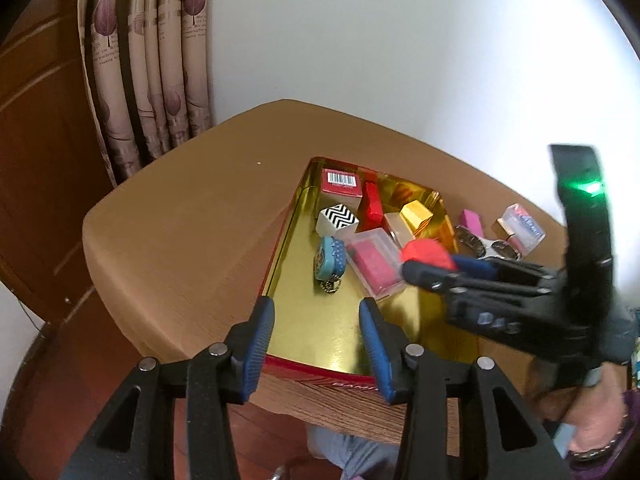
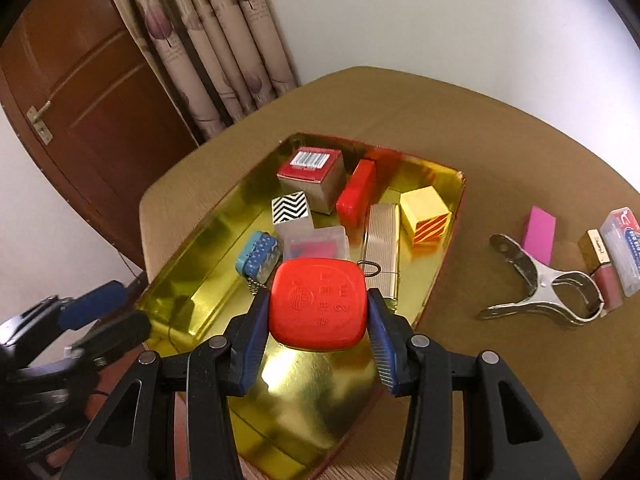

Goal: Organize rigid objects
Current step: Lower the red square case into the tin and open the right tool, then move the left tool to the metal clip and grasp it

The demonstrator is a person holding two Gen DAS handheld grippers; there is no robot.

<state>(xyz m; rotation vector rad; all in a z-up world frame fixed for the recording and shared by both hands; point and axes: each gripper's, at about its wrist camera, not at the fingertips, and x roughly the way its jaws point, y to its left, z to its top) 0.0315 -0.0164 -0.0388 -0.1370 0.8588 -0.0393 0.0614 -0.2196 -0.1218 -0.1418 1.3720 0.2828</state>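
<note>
My right gripper (image 2: 318, 300) is shut on a red rounded tape measure (image 2: 318, 312), held just above the gold tin tray (image 2: 304, 400). The left wrist view shows the same gripper (image 1: 436, 268) reaching in from the right with the red case (image 1: 426, 250). My left gripper (image 1: 316, 308) stands open over the tray's near edge (image 1: 320, 372) with nothing between its fingers. In the tray lie a barcode box (image 2: 310, 172), a zigzag cube (image 2: 291, 208), a red box (image 2: 356, 194), a yellow cube (image 2: 426, 214), a ribbed gold case (image 2: 382, 248), a clear box (image 2: 316, 242) and a blue case (image 2: 258, 256).
On the brown table (image 2: 500, 360) right of the tray lie a pink block (image 2: 540, 234), a metal spring clip (image 2: 540, 284), a lip gloss (image 2: 602, 268) and a clear plastic box (image 2: 626, 252). A curtain (image 2: 224, 52) and a wooden door (image 2: 92, 92) stand behind the table.
</note>
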